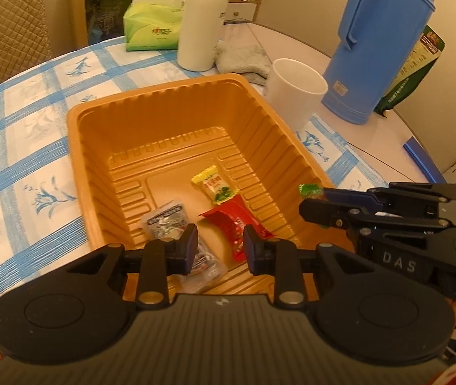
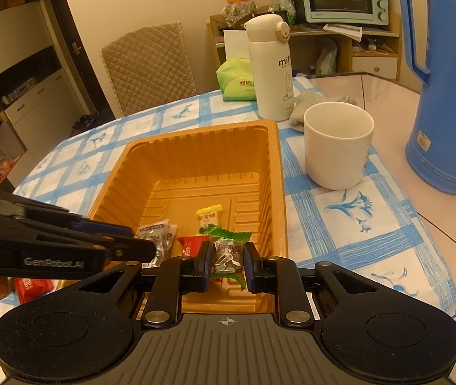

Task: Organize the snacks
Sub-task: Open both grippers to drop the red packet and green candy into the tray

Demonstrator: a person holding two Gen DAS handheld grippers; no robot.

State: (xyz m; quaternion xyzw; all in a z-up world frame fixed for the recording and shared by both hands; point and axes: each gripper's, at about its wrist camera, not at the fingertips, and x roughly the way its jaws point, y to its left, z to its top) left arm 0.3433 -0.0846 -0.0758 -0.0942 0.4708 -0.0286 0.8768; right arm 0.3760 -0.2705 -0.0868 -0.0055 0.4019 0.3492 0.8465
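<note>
Right tool (image 2: pixel 227 261) is clamped on a green-ended candy (image 2: pixel 228 250), held over the near end of the orange tray (image 2: pixel 279 173); "DAS" is moulded on its body in the left view. Left tool (image 1: pixel 219 245), marked "GenRobot.AI", stands slightly parted and empty above the tray floor. Lying there: a yellow candy (image 1: pixel 211 183), a red packet (image 1: pixel 232 221) and a silver packet (image 1: pixel 167 219). The white bottle (image 2: pixel 271 73) on the counter (image 2: pixel 340 224) reads "miff".

Left gripper (image 1: pixel 219 247) angled down, jaws slightly apart (seemingly empty); right gripper (image 2: pixel 227 260) angled down, clamped tight
</note>
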